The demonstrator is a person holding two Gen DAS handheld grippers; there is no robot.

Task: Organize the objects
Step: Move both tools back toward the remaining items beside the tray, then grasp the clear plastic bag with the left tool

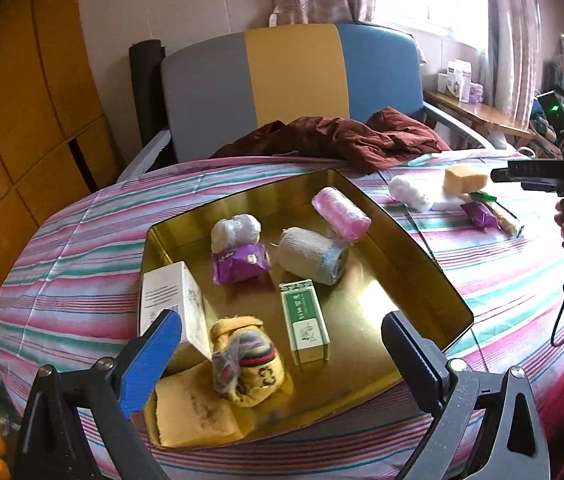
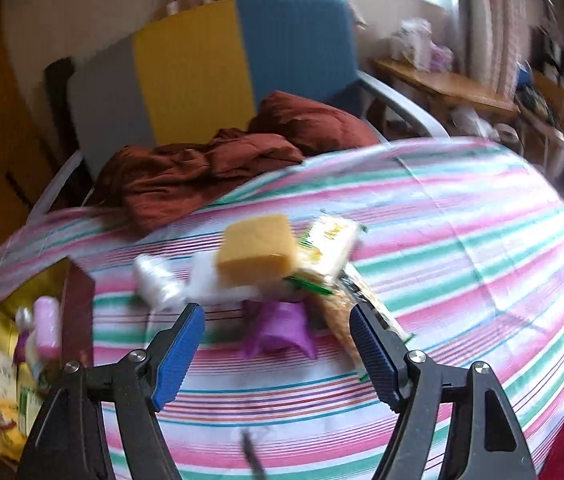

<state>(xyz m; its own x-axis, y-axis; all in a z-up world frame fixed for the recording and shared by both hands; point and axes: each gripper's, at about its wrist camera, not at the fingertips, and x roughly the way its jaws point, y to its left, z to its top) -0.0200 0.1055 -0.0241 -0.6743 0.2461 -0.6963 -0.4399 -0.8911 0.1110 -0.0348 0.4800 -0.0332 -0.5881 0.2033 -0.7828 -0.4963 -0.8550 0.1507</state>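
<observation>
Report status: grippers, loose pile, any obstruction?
Left gripper open over gold tray. Right gripper open, facing purple packet and yellow sponge. Approach looks unobstructed.

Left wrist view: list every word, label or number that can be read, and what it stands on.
None reads clearly.
Green box in the gold tray: white characters, too small.
White box: fine print, too small.
Purple packet: white marks, blurred.
Yellow pack: yellow lettering, blurred.

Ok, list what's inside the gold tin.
Inside the gold tin: pink roll, bandage roll, purple packet with a white wad behind, green box, white box, yellow pouch, tan sponge. Whatever lies beneath them is hidden.
</observation>
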